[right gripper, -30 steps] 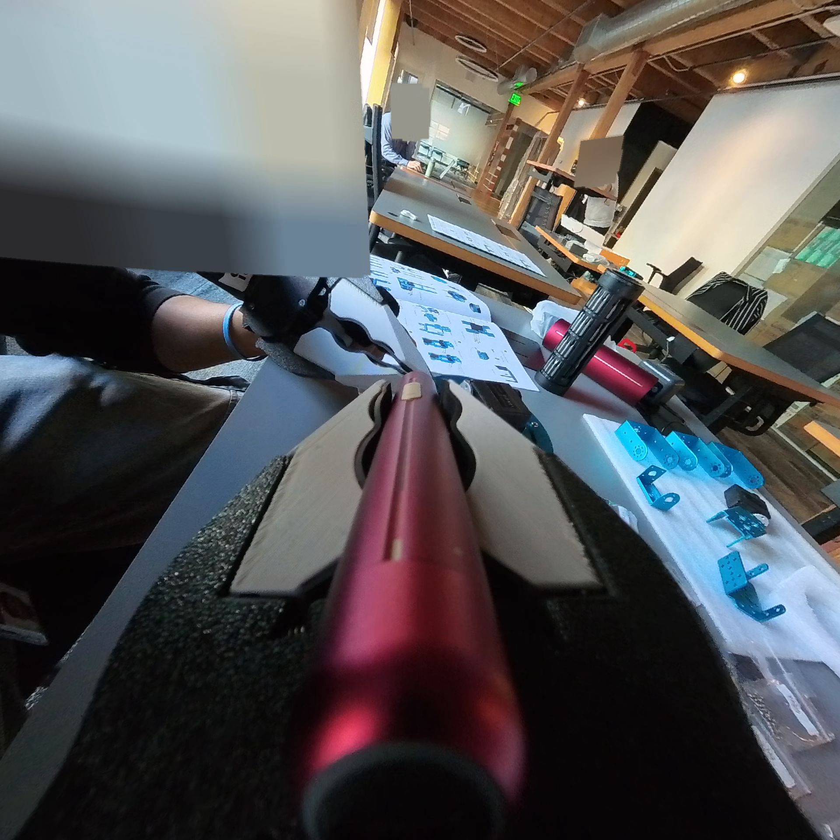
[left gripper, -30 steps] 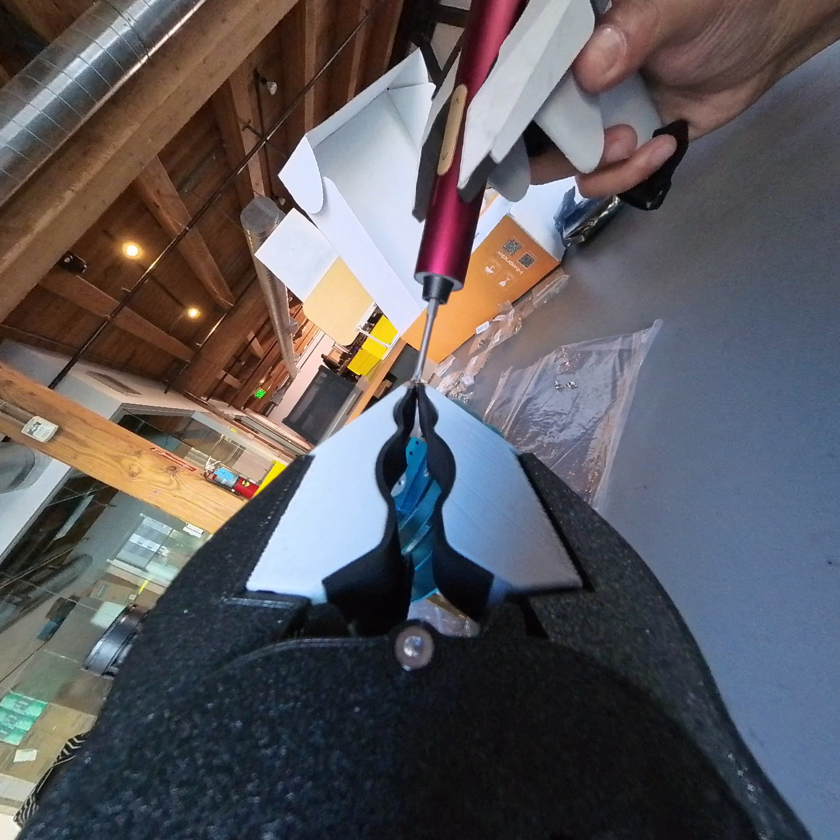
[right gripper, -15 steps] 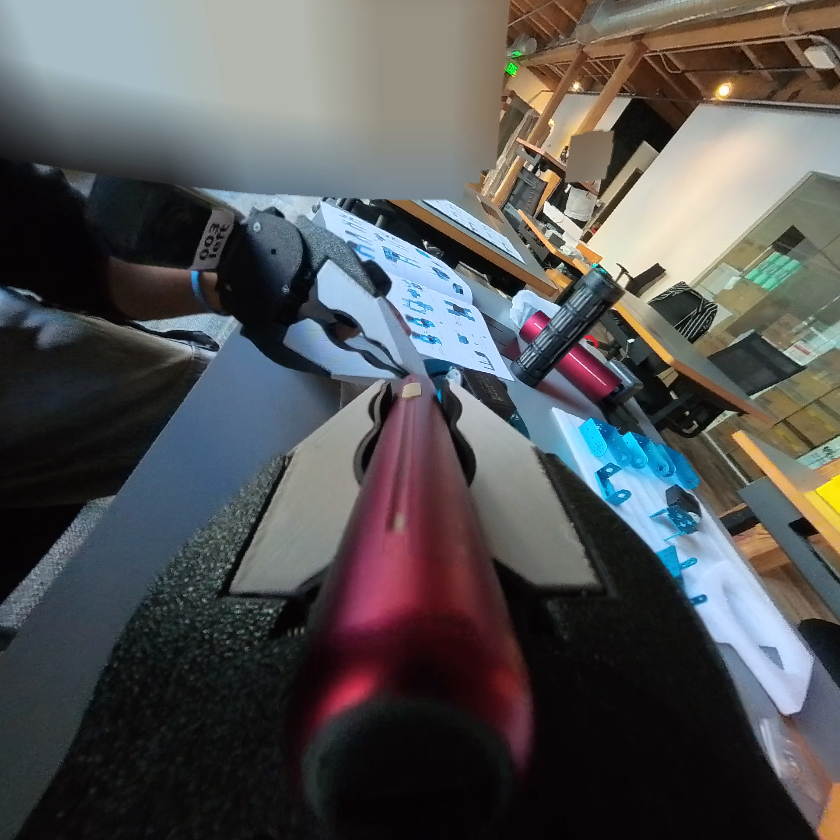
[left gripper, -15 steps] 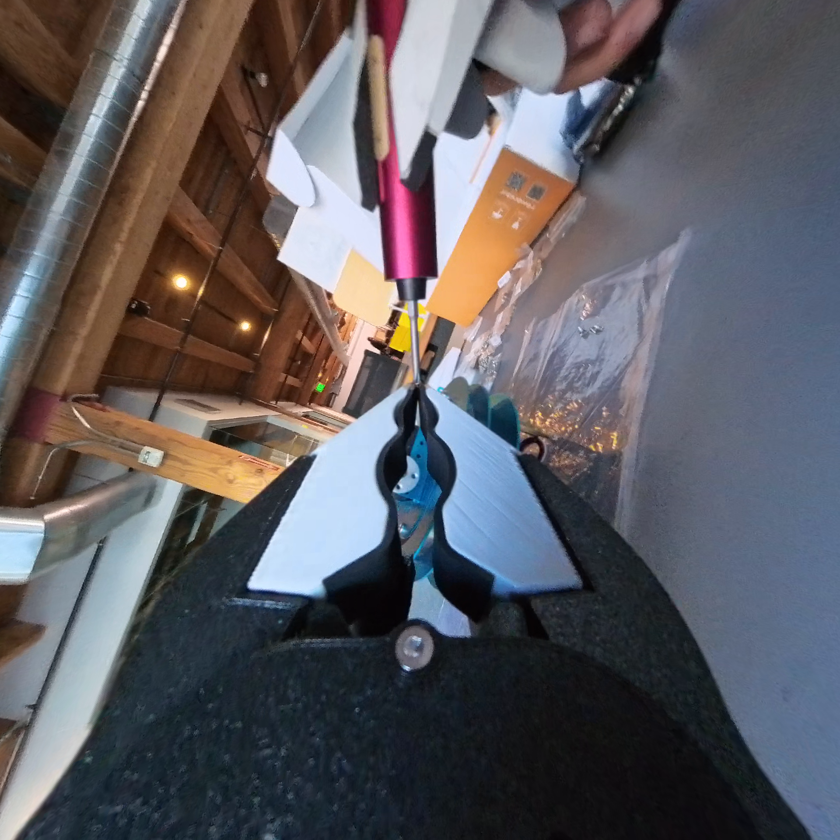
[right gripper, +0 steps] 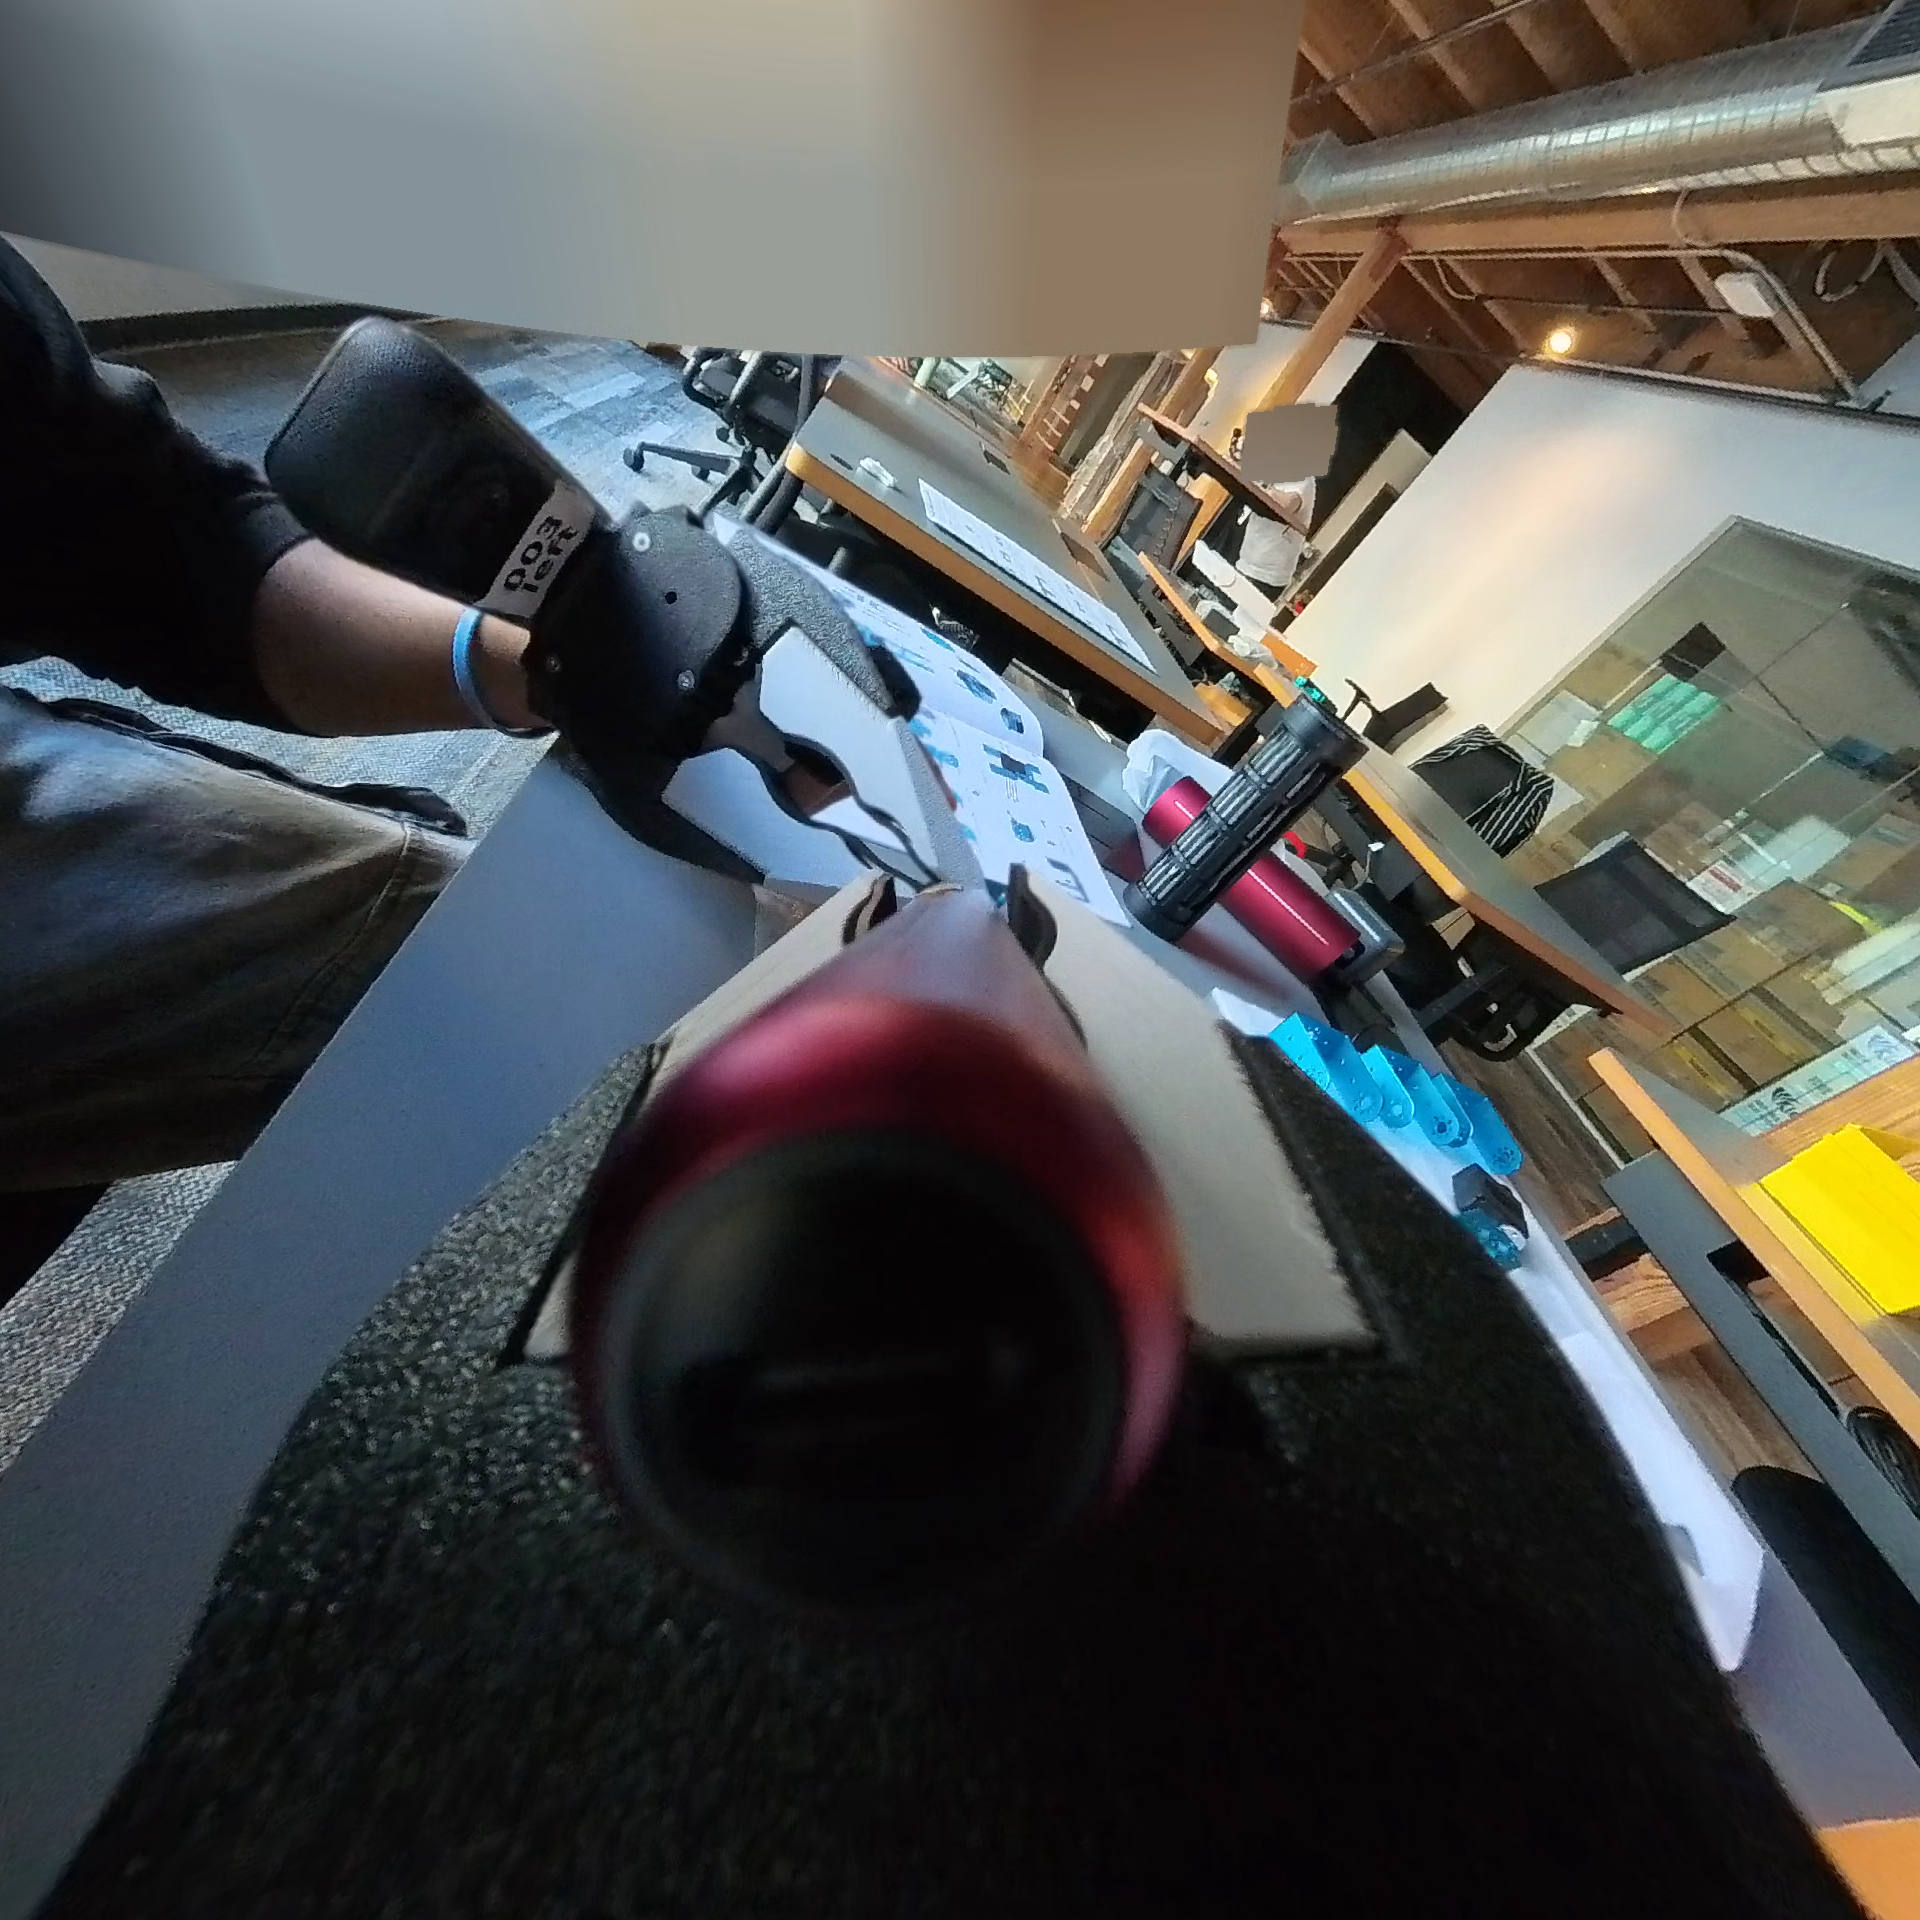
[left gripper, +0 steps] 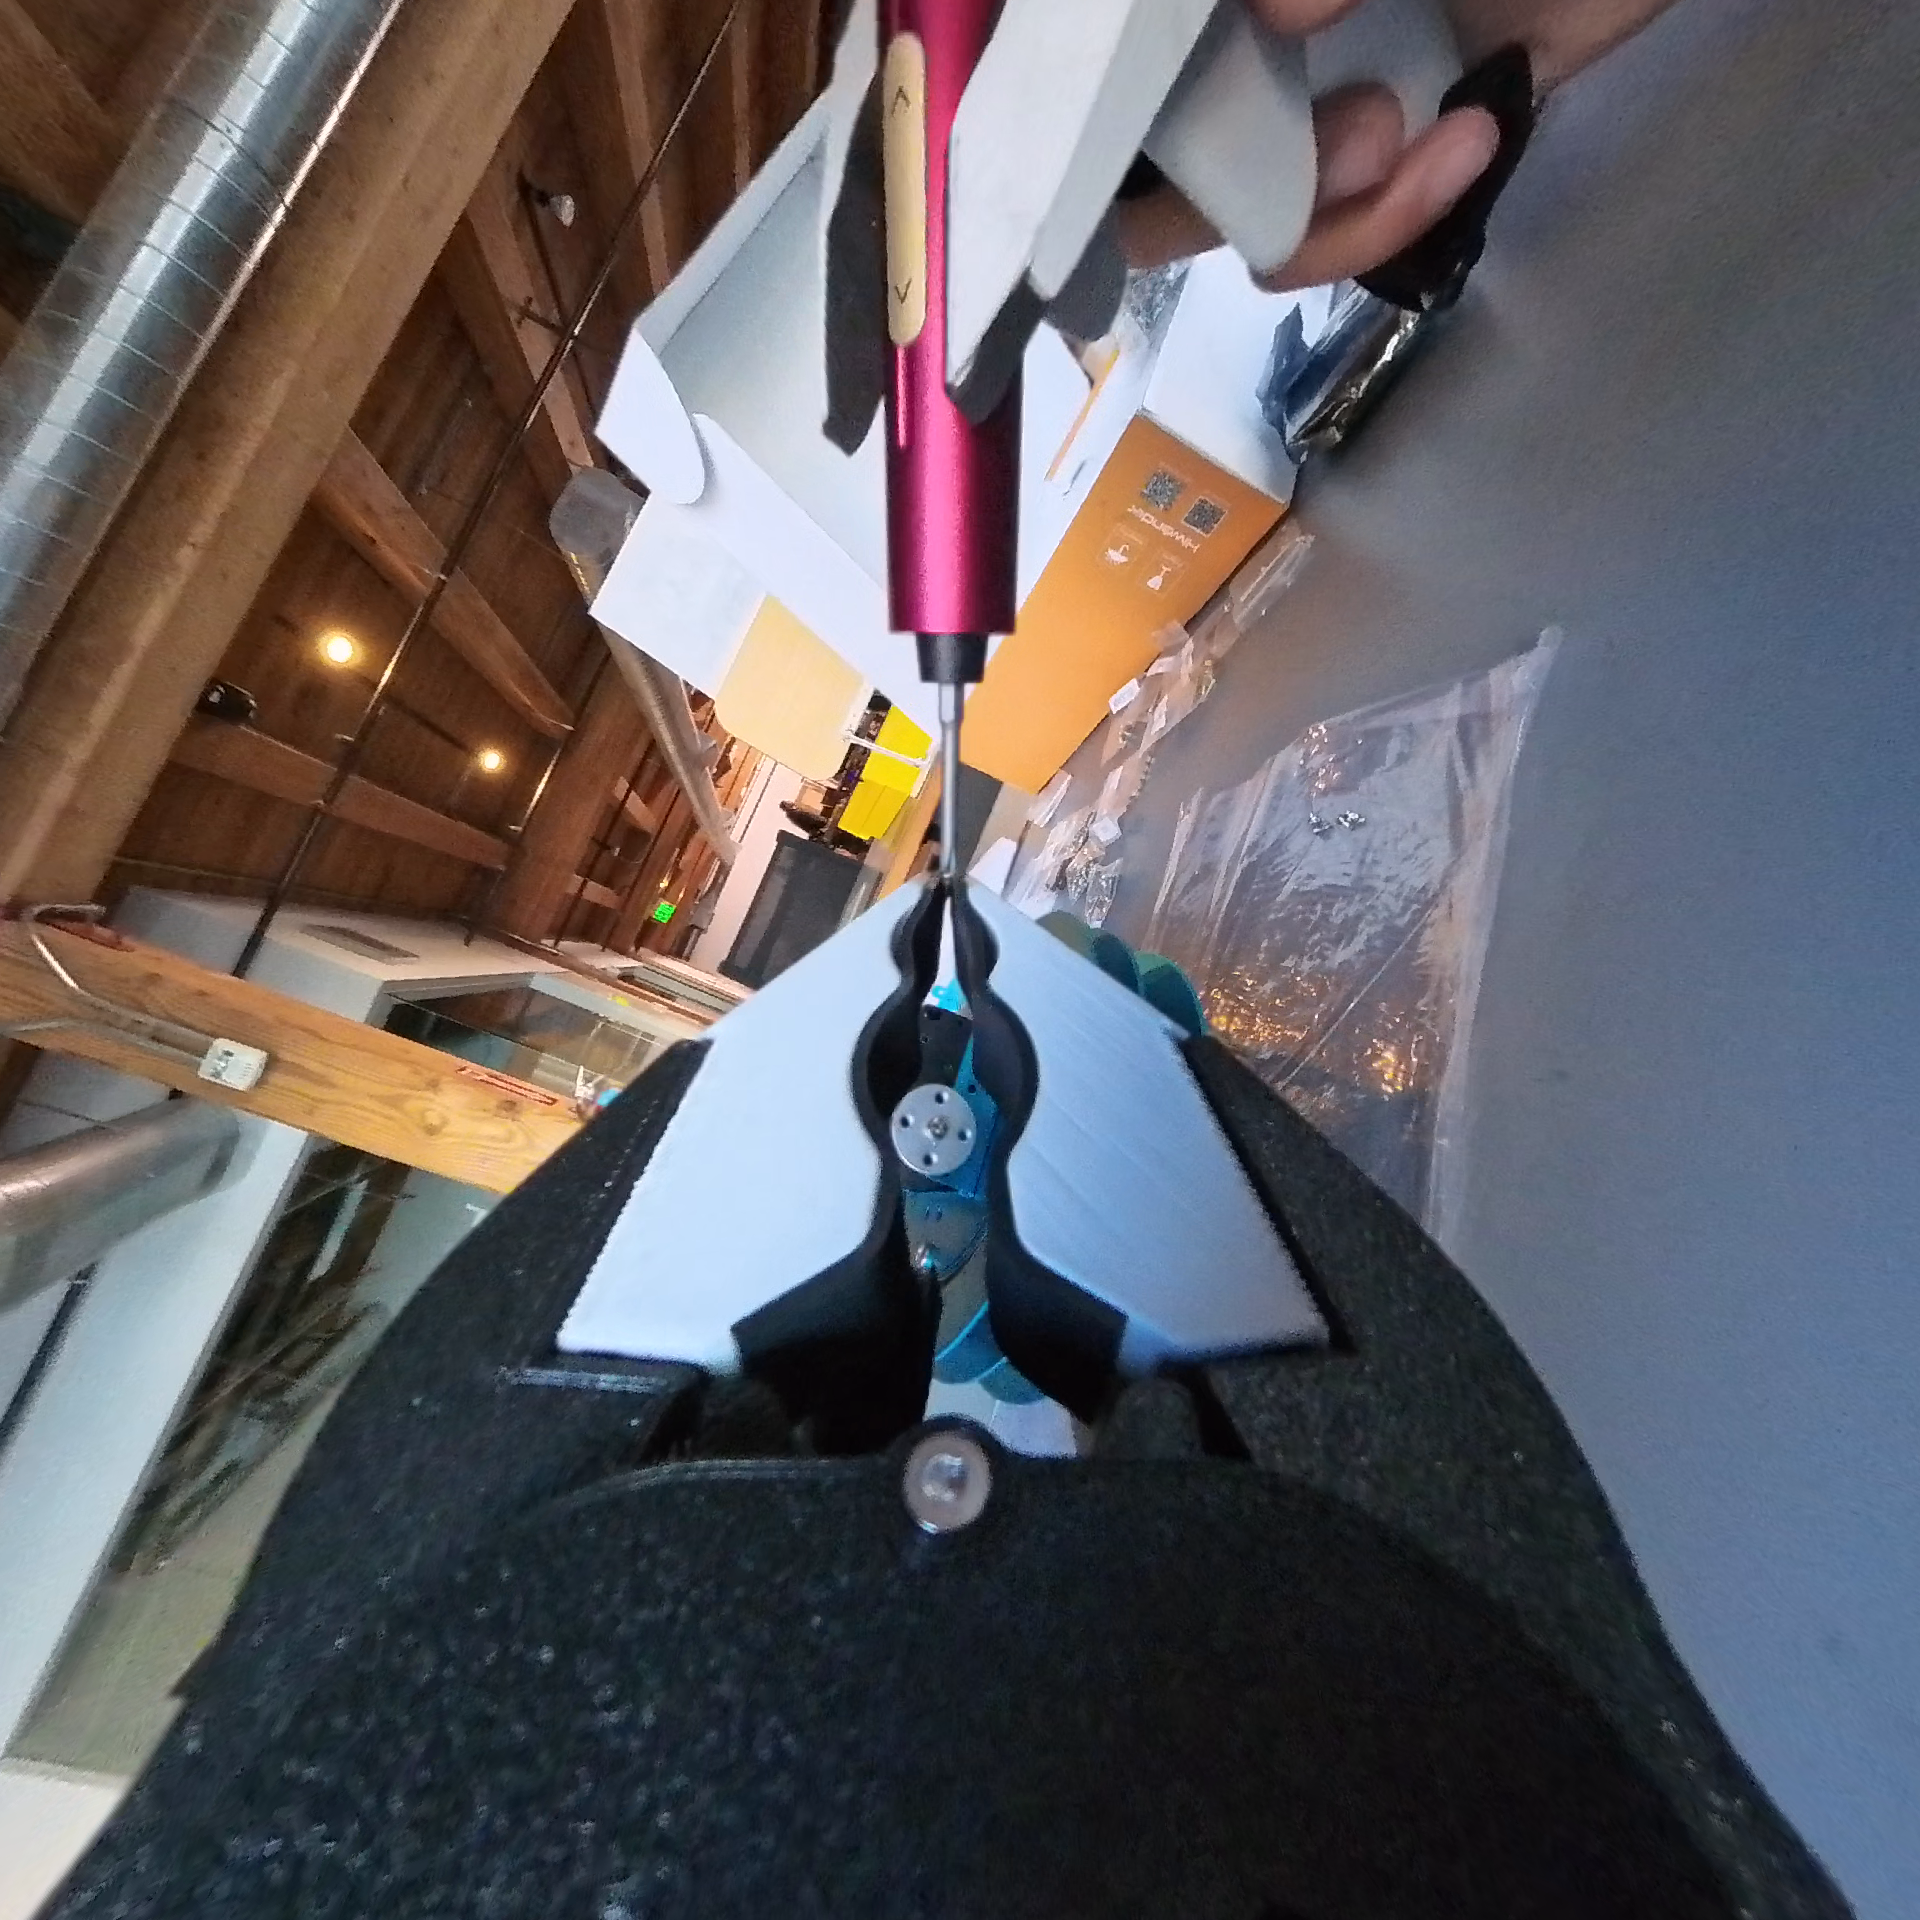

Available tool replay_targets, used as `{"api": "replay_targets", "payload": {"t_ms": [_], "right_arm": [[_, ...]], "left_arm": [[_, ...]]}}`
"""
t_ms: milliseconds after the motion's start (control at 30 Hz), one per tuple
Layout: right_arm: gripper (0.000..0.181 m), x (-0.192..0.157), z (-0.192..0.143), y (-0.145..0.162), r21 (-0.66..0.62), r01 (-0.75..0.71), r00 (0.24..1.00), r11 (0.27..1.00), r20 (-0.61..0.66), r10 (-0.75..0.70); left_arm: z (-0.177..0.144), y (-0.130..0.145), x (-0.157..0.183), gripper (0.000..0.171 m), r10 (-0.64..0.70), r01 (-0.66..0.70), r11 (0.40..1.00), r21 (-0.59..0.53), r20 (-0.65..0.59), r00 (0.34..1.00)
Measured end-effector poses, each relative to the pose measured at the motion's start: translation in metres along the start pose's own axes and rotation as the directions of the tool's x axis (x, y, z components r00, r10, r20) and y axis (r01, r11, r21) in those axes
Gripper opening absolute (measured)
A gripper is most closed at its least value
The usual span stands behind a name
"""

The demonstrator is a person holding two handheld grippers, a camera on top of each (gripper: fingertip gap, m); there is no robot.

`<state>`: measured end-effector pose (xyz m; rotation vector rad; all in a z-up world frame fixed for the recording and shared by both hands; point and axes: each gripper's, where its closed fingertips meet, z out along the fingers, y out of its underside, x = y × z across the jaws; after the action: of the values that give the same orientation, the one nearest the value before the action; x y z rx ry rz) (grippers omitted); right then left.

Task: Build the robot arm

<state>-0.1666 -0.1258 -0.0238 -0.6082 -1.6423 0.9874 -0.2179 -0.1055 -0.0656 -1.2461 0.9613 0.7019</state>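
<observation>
A slim electric screwdriver (left gripper: 948, 478), magenta metal with a tan oblong button strip and a thin steel bit, is pinched between the fingers of the right gripper (left gripper: 940, 416); its long axis is seen running straight down the left wrist view, bit end aimed at the left gripper (left gripper: 948, 914); in the right wrist view its blurred round butt (right gripper: 883, 1288) is turned toward the lens. The left gripper's fingers are pressed together on a blue metal bracket assembly (left gripper: 951, 1174) with a silver round hub, held above the grey table (left gripper: 1714, 935); the bit tip is met at the left fingertips. A bare hand (left gripper: 1392, 166) is seen wrapped round the right gripper; the left one (right gripper: 831, 800) is held tilted by a gloved hand (right gripper: 623, 634) over an open instruction booklet (right gripper: 1008, 769).
</observation>
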Motion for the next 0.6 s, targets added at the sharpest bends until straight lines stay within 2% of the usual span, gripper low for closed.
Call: {"api": "replay_targets", "payload": {"t_ms": [267,400,467,533,600], "right_arm": [[0.172,0.005,-0.004,-0.004,0.014,-0.001,1.000,1.000,-0.018,0.001],[0.155,0.005,-0.003,-0.002,0.005,0.034,0.999,0.999,-0.036,-0.033],[0.090,0.003,0.002,0.003,-0.019,0.084,0.995,0.996,-0.060,-0.085],[0.022,-0.001,0.009,0.012,-0.067,0.152,0.984,0.986,-0.085,-0.157],[0.022,-0.004,0.015,0.020,-0.126,0.255,0.955,0.959,-0.120,-0.270]], "left_arm": [[-0.002,0.003,-0.005,0.017,-0.022,0.022,1.000,-0.013,-0.002,1.000],[-0.012,0.009,-0.014,0.023,-0.108,0.108,0.994,-0.007,-0.009,0.994],[-0.023,0.016,-0.028,0.025,-0.239,0.239,0.971,0.013,-0.023,0.971],[-0.035,0.027,-0.048,0.025,-0.410,0.412,0.910,0.048,-0.047,0.911],[-0.038,0.050,-0.069,0.027,-0.582,0.585,0.810,0.036,-0.068,0.811]]}}
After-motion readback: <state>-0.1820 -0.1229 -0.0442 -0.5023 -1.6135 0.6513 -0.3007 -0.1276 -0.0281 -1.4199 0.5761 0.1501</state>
